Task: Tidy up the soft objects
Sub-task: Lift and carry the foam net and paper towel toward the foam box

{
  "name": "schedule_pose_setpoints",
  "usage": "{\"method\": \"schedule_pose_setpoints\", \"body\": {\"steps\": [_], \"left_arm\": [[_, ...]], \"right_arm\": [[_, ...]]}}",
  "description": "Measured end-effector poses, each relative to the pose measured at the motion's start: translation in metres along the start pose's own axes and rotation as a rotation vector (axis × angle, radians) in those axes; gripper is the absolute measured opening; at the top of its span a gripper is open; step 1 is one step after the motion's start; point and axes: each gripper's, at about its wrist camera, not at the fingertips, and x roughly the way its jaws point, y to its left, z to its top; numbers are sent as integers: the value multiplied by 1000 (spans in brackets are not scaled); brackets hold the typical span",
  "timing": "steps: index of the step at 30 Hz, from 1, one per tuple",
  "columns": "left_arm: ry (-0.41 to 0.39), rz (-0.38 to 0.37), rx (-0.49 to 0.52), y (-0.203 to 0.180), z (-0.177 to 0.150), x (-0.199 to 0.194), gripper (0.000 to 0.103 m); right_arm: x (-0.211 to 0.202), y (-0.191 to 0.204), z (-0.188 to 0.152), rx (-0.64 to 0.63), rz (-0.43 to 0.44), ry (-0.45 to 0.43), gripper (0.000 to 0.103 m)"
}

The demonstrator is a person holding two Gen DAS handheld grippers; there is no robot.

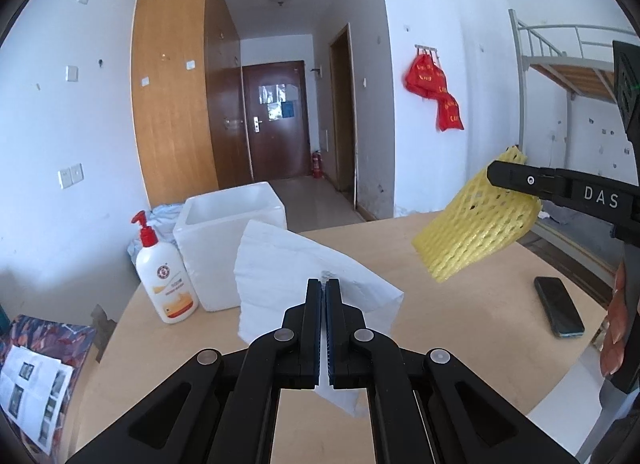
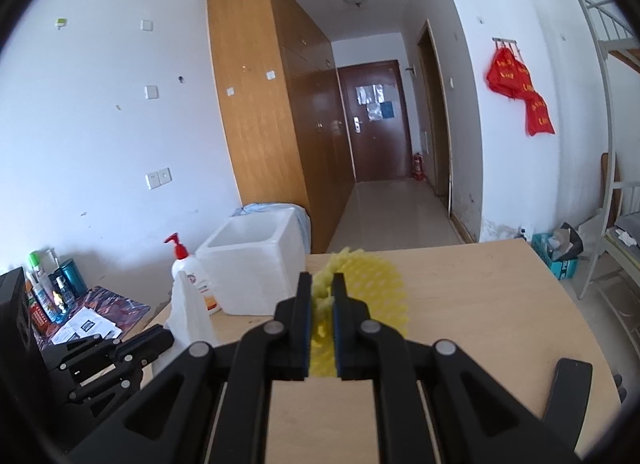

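Observation:
My left gripper is shut on a folded white foam sheet, which hangs above the wooden table. My right gripper is shut on a yellow foam net sleeve, also lifted off the table. In the left wrist view the yellow net is up at the right, pinched by the right gripper. In the right wrist view the white sheet stands at the lower left, above the left gripper's body. An open white foam box stands at the table's far left corner.
A pump bottle with a red top stands beside the foam box. A black phone lies on the right of the table. A low side table at the left carries papers and bottles.

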Motion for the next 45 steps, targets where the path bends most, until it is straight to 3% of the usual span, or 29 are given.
{"method": "schedule_pose_setpoints", "body": {"steps": [11, 24, 45], "left_arm": [[-19, 32, -16, 7, -9, -19, 2], [-14, 87, -37, 19, -7, -8, 2], [-17, 184, -102, 65, 15, 21, 2]], "right_arm": [[-4, 13, -8, -23, 29, -1, 11], [14, 18, -9, -31, 72, 20, 11], [77, 51, 16, -103, 186, 76, 11]]}}
